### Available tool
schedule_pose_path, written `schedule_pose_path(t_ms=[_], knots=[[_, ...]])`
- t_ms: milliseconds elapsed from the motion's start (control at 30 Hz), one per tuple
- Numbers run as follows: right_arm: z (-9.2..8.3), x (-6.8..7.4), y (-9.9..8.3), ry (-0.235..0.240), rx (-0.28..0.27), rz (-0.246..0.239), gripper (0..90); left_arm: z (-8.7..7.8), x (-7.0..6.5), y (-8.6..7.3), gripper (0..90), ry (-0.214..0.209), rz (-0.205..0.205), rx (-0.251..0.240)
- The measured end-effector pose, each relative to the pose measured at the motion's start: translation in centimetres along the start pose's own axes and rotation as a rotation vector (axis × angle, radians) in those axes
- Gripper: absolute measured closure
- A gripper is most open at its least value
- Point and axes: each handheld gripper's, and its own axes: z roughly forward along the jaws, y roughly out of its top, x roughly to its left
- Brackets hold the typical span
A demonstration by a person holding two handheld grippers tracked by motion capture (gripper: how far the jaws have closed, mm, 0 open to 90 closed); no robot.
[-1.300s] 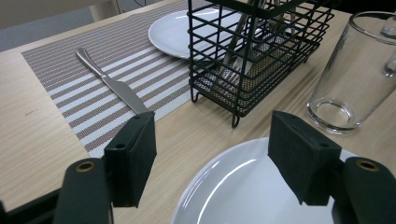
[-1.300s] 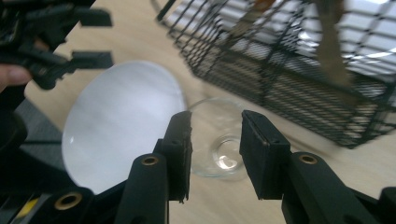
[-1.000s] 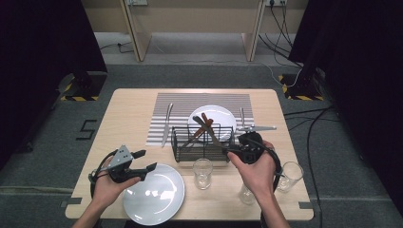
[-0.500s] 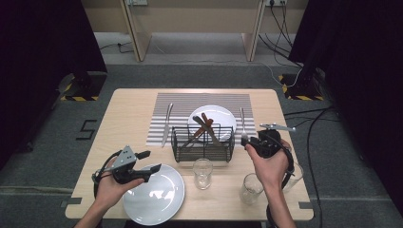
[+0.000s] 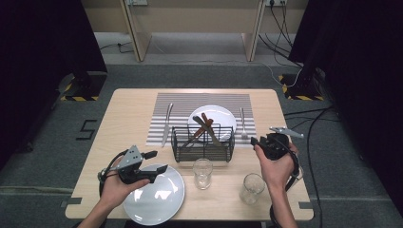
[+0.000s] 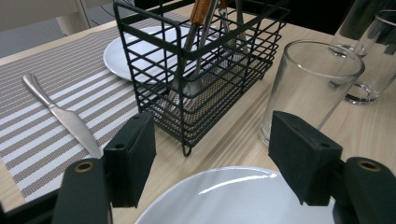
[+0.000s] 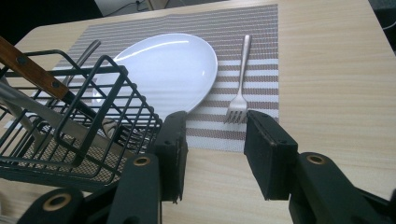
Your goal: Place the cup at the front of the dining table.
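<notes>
Here, right tongs (image 7: 212,154) hang released, just opened, nothing between them, near the fork (image 7: 239,81) beside the basket (image 7: 70,140); left tongs (image 6: 210,154), released, hover over a plate (image 6: 233,196).

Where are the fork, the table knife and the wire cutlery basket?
fork (image 7: 239,88): right gripper view, on its handle just above the tines.
table knife (image 6: 70,122): left gripper view, on the flat of its blade.
wire cutlery basket (image 5: 203,145): high view, on its near wire wall.

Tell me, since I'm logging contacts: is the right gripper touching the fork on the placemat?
Apart. The right gripper view shows the right gripper with open jaws short of the fork, bare placemat between them.
</notes>
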Motion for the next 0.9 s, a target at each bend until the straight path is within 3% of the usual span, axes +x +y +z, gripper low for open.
schedule_pose_path(t_ms=[433,900], knots=[[-0.2,-0.2,-0.1,-0.012,-0.006,0.003,58.9,1.8,-1.6,1.6,31.6,-0.063,0.045,-0.002],[0.0,-0.1,-0.2,-0.008,0.006,0.001,59.3,3.5,-3.1,2.9,31.6,-0.126,0.066,0.001]])
